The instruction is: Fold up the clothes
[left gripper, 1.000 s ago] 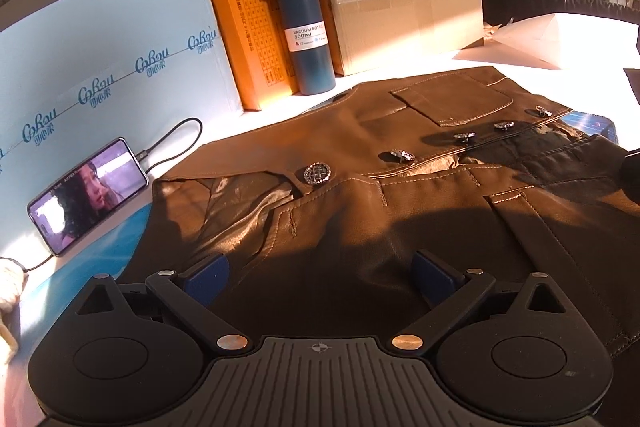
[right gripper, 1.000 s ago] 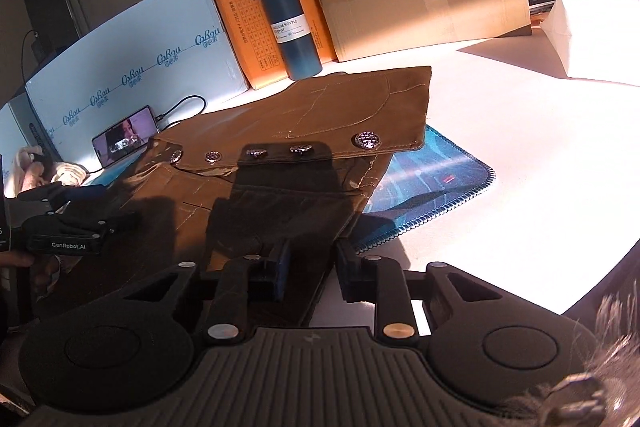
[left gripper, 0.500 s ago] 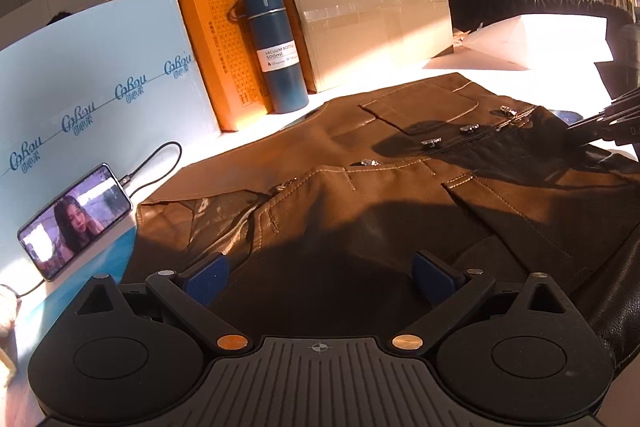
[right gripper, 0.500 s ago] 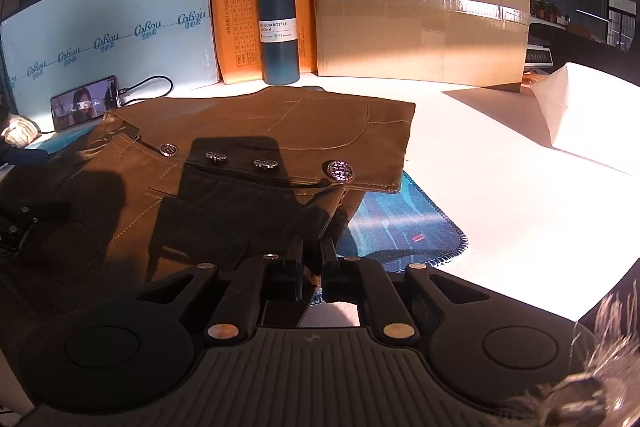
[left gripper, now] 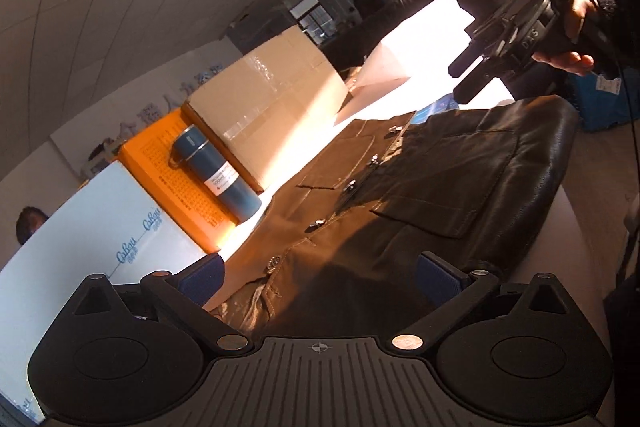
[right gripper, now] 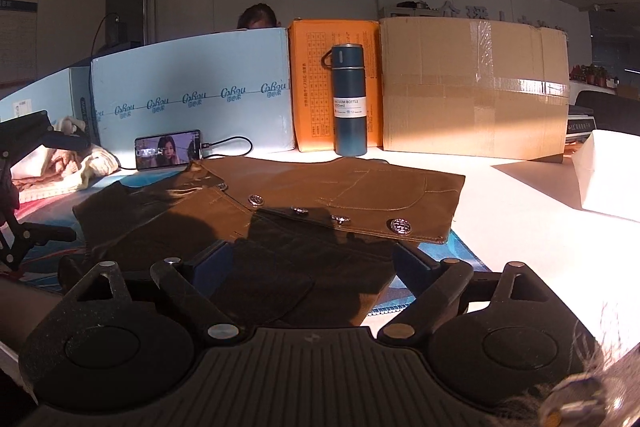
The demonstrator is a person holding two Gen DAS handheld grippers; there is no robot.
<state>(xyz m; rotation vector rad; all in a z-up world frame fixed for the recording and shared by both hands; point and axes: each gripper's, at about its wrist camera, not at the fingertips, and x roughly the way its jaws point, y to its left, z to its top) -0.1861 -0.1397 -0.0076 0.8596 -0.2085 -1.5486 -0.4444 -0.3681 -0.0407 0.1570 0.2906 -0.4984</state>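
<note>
A brown leather vest (left gripper: 400, 195) with metal snap buttons lies spread on the white table (right gripper: 520, 219). In the right wrist view the vest (right gripper: 340, 191) has its near part in shadow. My left gripper (left gripper: 318, 275) hovers open over the vest's near end, tilted, with nothing between its blue pads. My right gripper (right gripper: 312, 263) is opening wide above the vest's near hem; the cloth lies under the jaws and the pads do not press it. A hand holds the right gripper (left gripper: 470, 79) above the vest's far corner.
A blue vacuum bottle (right gripper: 349, 99) stands behind the vest, before an orange box (right gripper: 312, 87) and a taped cardboard box (right gripper: 472, 87). A phone (right gripper: 168, 149) leans on a pale blue board. A blue mat (right gripper: 460, 247) lies beneath the vest, pale cloth (right gripper: 60, 167) at left.
The right gripper's jaws, shut at the vest's hem half a second ago, now stand wide apart. The left gripper has rolled sharply and shifted along the vest.
</note>
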